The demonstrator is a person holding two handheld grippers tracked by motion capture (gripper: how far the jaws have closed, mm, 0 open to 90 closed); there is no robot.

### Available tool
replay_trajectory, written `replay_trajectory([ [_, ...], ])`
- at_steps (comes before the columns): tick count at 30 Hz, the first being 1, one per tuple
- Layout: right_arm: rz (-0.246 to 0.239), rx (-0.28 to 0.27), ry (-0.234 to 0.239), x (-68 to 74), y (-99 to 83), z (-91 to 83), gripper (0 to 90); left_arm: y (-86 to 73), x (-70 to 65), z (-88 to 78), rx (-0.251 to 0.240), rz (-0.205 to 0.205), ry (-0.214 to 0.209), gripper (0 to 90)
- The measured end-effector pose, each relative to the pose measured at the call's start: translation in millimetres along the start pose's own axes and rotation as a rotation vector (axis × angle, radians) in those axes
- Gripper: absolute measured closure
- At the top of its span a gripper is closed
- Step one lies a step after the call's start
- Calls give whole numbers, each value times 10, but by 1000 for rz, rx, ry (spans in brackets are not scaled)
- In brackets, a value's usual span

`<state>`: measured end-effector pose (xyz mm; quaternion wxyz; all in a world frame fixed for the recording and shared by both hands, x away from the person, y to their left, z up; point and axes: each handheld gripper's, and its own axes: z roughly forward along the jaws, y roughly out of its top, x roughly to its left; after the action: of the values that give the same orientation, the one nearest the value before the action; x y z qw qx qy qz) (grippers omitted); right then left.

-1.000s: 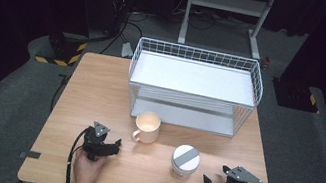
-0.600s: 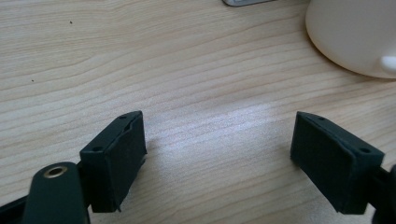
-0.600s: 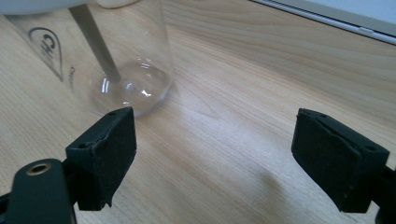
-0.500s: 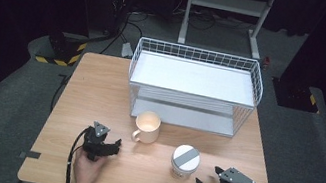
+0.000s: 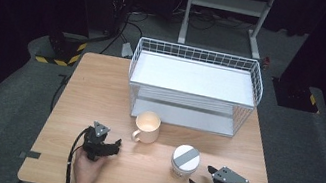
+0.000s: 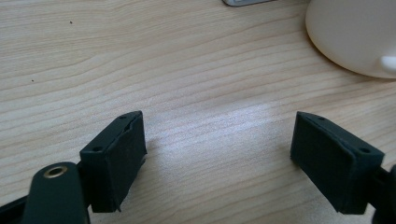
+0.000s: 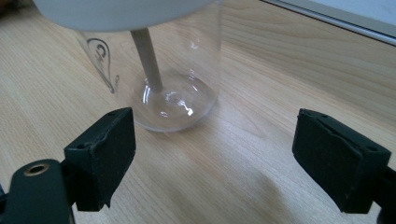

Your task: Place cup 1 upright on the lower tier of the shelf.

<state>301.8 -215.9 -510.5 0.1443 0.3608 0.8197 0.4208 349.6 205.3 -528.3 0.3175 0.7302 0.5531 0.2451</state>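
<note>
Right tongs [image 5: 197,180] low over the bench [image 5: 100,90], jaws wide apart and empty, aimed at the glass jar [image 5: 185,161] just beyond, left tongs [image 5: 113,146] likewise apart and empty, near the mug [image 5: 147,127] left of the jar, wire rack [image 5: 195,84] behind

Cup [image 6: 355,35] cut off at the upper right of the left gripper view, glass jar [image 7: 154,65] top cut off by the upper edge of the right gripper view, its dark print too blurry to read

table [image 5: 100,90] brightly lit from above, surroundings dark, close views soft.
</note>
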Motion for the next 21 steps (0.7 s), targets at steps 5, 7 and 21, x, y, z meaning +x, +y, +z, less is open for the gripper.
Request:
replay_trajectory([
  [5,-1,-5,33,57,27,34,134,0,0,0,-1,0,1,182],
  [7,-15,-8,38,69,44,51,130,0,0,0,0,0,0,182],
  [21,-46,-18,60,154,168,149,118,0,0,0,0,0,0,182],
])
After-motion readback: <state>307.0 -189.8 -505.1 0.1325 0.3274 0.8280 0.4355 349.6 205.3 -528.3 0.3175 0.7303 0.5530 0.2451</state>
